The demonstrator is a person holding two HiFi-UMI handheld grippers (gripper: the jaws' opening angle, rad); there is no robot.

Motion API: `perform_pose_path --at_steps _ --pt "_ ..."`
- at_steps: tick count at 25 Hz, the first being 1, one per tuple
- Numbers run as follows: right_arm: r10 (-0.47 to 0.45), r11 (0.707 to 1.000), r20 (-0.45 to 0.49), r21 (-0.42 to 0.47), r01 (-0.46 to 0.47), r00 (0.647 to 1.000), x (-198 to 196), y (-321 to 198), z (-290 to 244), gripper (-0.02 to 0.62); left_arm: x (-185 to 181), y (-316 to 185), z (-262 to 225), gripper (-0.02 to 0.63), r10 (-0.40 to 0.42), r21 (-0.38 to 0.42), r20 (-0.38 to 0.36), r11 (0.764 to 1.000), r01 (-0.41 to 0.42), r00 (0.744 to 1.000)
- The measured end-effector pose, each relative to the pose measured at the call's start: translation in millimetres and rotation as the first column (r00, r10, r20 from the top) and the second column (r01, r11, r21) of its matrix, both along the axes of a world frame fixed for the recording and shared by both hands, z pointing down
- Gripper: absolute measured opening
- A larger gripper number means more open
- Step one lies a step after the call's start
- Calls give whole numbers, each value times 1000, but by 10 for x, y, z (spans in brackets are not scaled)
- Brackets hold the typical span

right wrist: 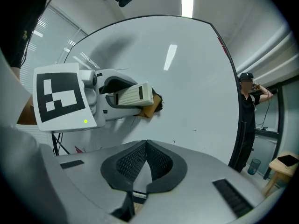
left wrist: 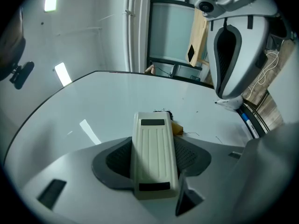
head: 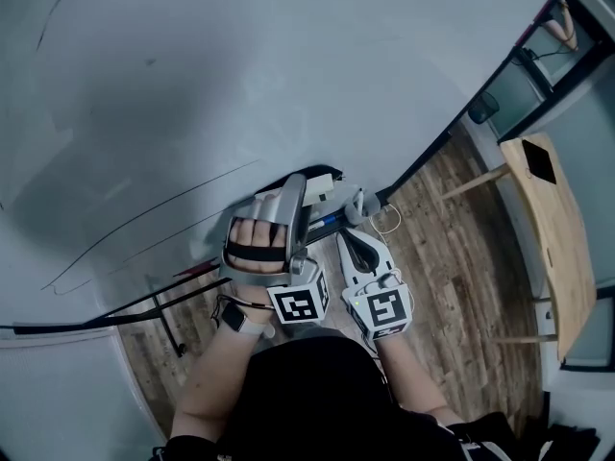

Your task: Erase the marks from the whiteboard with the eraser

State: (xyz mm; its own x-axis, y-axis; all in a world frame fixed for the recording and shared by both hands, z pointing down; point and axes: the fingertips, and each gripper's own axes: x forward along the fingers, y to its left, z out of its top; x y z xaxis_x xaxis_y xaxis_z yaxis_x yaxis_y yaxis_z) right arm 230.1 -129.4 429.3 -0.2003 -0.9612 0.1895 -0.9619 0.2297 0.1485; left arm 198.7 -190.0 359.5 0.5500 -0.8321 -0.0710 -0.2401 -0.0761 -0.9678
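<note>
The whiteboard [head: 240, 75] fills most of the head view and carries long thin black lines [head: 163, 205] at its lower left. My left gripper [head: 298, 188] is shut on a cream ribbed eraser [left wrist: 154, 160], whose far end rests against the board beside a small black scribble [left wrist: 164, 112]. The eraser [right wrist: 133, 94] also shows in the right gripper view, held to the board with its brown felt side down. My right gripper [head: 357, 206] hovers just right of the left one, its dark pads [right wrist: 161, 164] meeting at the tips with nothing between them.
A blue marker [left wrist: 246, 120] lies on the board's tray. The board's black stand legs [head: 163, 315] cross the wooden floor [head: 452, 257]. A wooden stool [head: 553, 229] stands to the right. A person [right wrist: 246, 120] stands past the board's far edge.
</note>
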Motion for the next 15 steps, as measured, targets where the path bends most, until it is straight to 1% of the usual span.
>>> perform_pose_path --at_steps 4,8,10,15 --pt "-27 1000 -14 -4 27 1000 -406 -79 83 28 -413 2 173 262 -4 -16 -13 1000 3 1000" --pt "-70 998 -24 -6 70 997 -982 -191 175 28 -990 -5 331 262 -19 -21 -29 1000 18 999" --pt "-91 996 -21 -9 91 996 -1059 -223 129 28 -1082 10 291 262 -30 -19 -25 999 30 999" --pt "-155 988 -8 -2 155 988 -1050 -295 -17 28 -1078 39 152 262 -54 -15 -7 998 54 998"
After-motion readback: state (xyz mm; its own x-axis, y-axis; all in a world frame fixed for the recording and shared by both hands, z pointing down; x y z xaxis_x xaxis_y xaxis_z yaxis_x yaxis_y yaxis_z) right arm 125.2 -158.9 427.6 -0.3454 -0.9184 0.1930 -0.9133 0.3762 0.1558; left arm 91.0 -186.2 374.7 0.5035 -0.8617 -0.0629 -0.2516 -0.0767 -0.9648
